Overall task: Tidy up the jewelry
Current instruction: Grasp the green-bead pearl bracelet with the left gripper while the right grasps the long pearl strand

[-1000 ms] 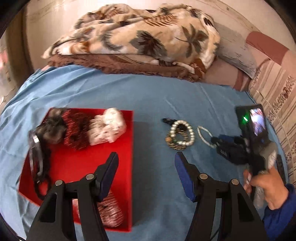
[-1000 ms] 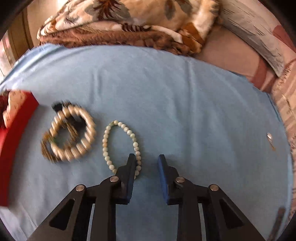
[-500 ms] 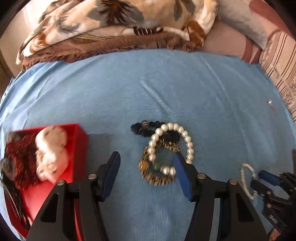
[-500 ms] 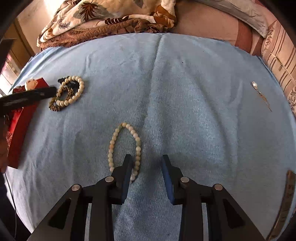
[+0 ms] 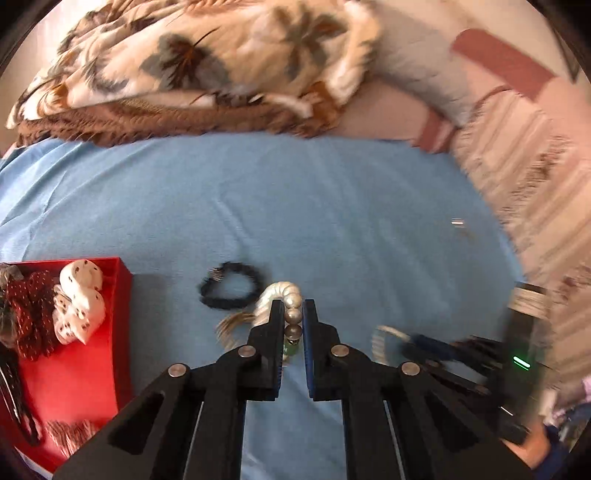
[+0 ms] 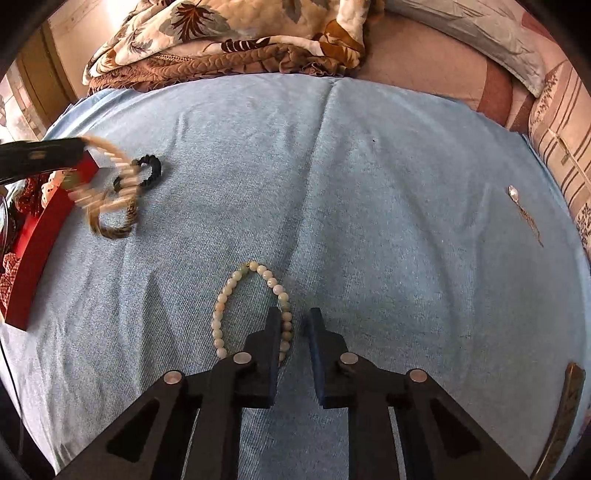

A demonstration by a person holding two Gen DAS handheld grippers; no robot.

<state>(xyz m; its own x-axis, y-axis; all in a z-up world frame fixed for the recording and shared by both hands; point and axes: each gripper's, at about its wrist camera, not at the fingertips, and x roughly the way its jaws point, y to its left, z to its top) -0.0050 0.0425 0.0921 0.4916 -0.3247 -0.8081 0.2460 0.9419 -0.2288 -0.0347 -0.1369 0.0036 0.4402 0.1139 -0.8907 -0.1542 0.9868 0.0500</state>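
Blue woven bedsheet (image 6: 369, 184), faintly creased; floral quilt (image 6: 229, 33) heaped at the far edge.

Left wrist view: left gripper (image 5: 293, 314) clamped on a pearl bracelet (image 5: 291, 301), round glossy beads stacked between the pads, a green bead lowest. Black scrunchie-like band (image 5: 229, 290) lies just ahead-left of the tips; a blurred brown-gold bracelet (image 5: 231, 325) beside the left finger. Red tray (image 5: 122, 295) far left holds a white spotted cloth piece (image 5: 81, 299) and dark red fabric (image 5: 29, 317). Only this view shows the tray's contents clearly.

Right wrist view: right gripper (image 6: 293, 325) with jaws slightly apart, nothing between them; a pale small-bead bracelet (image 6: 251, 306), oval loop, lies flat, its near side beside the left finger (image 6: 273, 332). Only here: a drop pendant (image 6: 513, 192) on thin chain, far right, well apart.
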